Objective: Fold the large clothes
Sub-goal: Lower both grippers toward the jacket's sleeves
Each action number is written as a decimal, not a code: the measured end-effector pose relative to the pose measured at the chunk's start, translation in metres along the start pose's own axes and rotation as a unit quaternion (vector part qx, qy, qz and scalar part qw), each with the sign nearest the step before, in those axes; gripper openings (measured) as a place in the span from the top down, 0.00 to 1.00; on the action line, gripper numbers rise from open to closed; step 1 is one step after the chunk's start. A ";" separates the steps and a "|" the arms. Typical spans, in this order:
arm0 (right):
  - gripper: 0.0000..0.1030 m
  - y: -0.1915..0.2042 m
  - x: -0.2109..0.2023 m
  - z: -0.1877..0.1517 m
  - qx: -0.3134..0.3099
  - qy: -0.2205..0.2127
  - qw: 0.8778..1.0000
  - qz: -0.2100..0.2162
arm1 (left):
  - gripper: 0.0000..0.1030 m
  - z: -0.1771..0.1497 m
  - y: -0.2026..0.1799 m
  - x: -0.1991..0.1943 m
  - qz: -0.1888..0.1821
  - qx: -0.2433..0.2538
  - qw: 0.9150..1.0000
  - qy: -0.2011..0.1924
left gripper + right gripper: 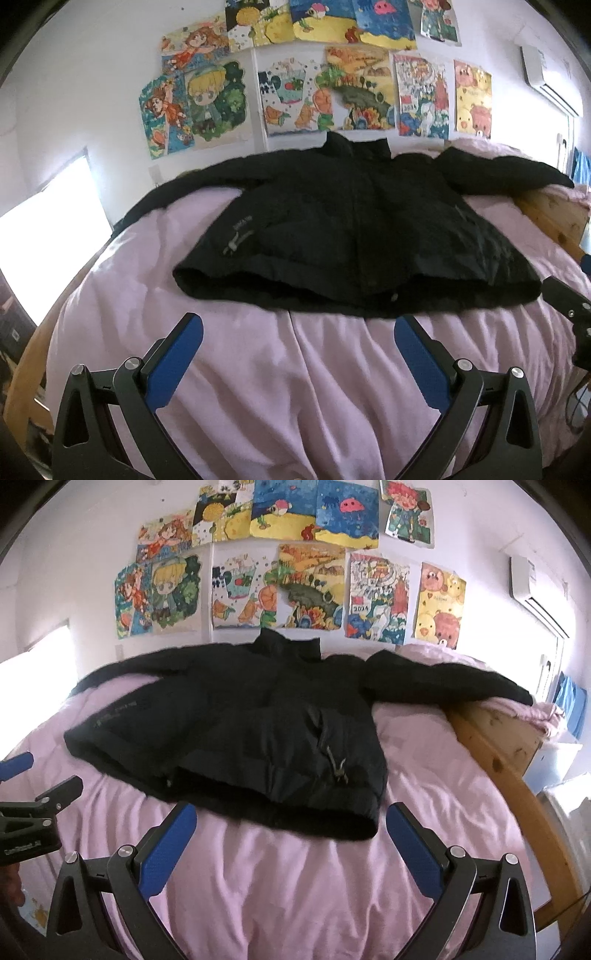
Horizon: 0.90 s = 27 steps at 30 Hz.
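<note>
Lying flat on the pink quilt is 1 black jacket, sleeves spread. 2 grippers, left gripper and right gripper, hover spread wide, empty, near its hem. Drawings cover the wall.

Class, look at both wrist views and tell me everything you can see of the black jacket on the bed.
The black jacket is a large, puffy, dark garment that looks padded. It lies spread front-up on the pink bedcover, stand-up collar toward the wall, hem toward the cameras. Both sleeves stretch out sideways; the one on the right of the view reaches the wooden bed frame. A centre closure runs down the front, and a small pale logo marks the chest. Neither hand-held gripper touches it: left and right are both open, short of the hem.
</note>
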State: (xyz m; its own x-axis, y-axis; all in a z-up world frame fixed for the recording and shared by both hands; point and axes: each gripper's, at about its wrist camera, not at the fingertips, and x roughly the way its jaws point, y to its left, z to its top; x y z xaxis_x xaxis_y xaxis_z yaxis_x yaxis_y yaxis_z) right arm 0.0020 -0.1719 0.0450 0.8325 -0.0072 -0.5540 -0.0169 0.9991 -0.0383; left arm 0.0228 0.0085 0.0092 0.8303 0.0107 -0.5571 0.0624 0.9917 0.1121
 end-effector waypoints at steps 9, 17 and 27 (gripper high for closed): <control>0.00 -0.019 -0.013 0.031 0.038 0.000 0.999 0.034 | 0.01 0.053 -0.006 -0.012 0.009 0.017 1.000 -0.011; 0.00 -0.050 -0.014 0.055 0.055 0.003 0.998 0.030 | 0.01 0.095 -0.015 -0.013 0.007 0.034 0.999 -0.001; 0.00 -0.124 0.050 0.108 0.064 0.073 0.995 0.032 | 0.01 0.144 -0.067 0.073 -0.010 0.085 0.994 0.071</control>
State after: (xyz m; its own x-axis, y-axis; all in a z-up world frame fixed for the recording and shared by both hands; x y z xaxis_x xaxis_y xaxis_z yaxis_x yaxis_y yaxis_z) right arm 0.1055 -0.2921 0.1115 0.7418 0.0594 -0.6679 0.0117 0.9948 0.1015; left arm 0.1591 -0.0753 0.0799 0.7428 0.0218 -0.6692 0.1795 0.9564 0.2304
